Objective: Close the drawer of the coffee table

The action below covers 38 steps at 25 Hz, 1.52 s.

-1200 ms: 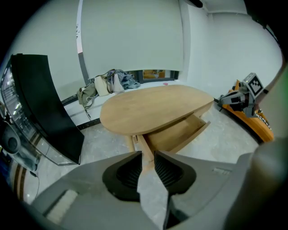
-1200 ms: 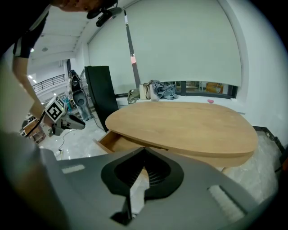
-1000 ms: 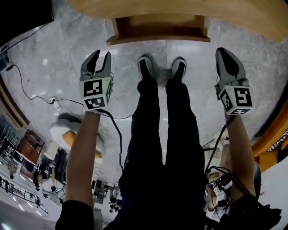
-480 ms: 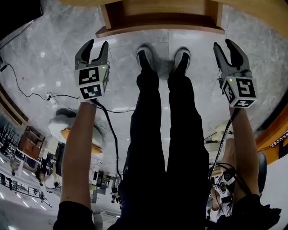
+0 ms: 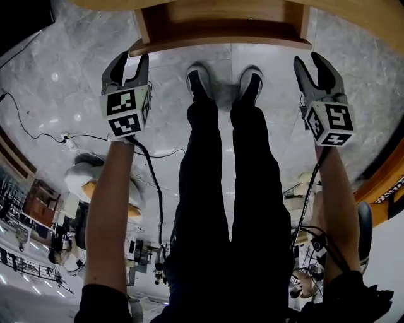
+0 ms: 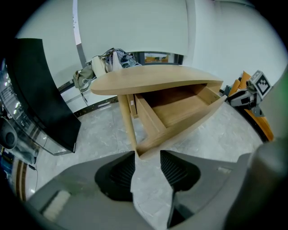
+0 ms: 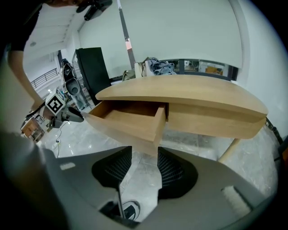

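Head view: the left gripper (image 5: 131, 63) and the right gripper (image 5: 310, 66) hang over the grey marble floor (image 5: 69, 94) on either side of the person's shoes (image 5: 198, 81). Each points toward a front corner of the drawer (image 5: 221, 44), which stands pulled out from under the wooden coffee table (image 5: 366, 19) just ahead of the toes. Left gripper view: the jaws stand apart with only floor between them and the drawer's near corner just beyond the tips. Right gripper view: the jaws are opening with nothing between them, and the drawer's other front corner lies just beyond.
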### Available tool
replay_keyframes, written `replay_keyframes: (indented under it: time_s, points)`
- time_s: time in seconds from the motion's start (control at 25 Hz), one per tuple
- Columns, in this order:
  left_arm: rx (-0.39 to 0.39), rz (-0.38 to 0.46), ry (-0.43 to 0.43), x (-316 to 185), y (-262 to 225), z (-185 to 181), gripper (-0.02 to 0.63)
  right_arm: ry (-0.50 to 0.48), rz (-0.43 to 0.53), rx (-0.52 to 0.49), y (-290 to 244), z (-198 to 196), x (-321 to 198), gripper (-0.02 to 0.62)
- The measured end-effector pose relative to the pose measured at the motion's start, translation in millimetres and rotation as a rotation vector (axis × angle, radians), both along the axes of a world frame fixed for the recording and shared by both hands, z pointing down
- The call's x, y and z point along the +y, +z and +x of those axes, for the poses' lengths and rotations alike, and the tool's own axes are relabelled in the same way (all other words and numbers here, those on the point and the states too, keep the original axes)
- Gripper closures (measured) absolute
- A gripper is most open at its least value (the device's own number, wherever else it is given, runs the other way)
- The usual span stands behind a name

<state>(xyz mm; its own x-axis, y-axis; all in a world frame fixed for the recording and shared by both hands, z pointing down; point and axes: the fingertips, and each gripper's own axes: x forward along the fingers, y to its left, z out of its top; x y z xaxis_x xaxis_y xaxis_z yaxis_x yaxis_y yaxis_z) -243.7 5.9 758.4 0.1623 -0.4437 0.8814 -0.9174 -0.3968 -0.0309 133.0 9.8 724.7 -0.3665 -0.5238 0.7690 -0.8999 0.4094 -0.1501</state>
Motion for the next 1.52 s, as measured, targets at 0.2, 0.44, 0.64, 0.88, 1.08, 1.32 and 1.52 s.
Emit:
replay_keyframes:
  time_s: [0.2,0.44,0.64,0.88,1.08,1.32,1.52]
  points:
    - [0.030,-0.013,-0.061,-1.9,0.5,1.4,0.422,0.011,0.003,-0.005,1.6,-2.6,-5.8,0.419]
    - [0.023,-0.014,-0.068,-0.2,2.0,3.2,0.423,-0.020,0.014,0.068,10.0,0.8,-10.9,0.432]
    - [0.029,-0.017,-0.076,-1.7,1.0,2.4,0.428,-0.021,0.010,0.078,11.2,0.3,-15.8,0.505]
    - [0.049,0.006,-0.084,-5.2,-9.1,-0.5,0.430,0.043,0.008,0.031,-0.1,-1.4,-20.6,0.508]
    - [0.054,-0.028,-0.082,-5.3,-12.2,2.6,0.430,0.060,-0.013,0.033,-3.9,1.3,-25.2,0.506]
    - [0.051,-0.025,-0.104,-19.0,-13.6,4.3,0.430,0.066,-0.010,0.035,-5.2,2.7,-41.6,0.506]
    - [0.049,-0.007,-0.110,-37.1,-13.7,0.0,0.430,0.079,0.001,0.026,-6.4,-1.6,-57.4,0.506]
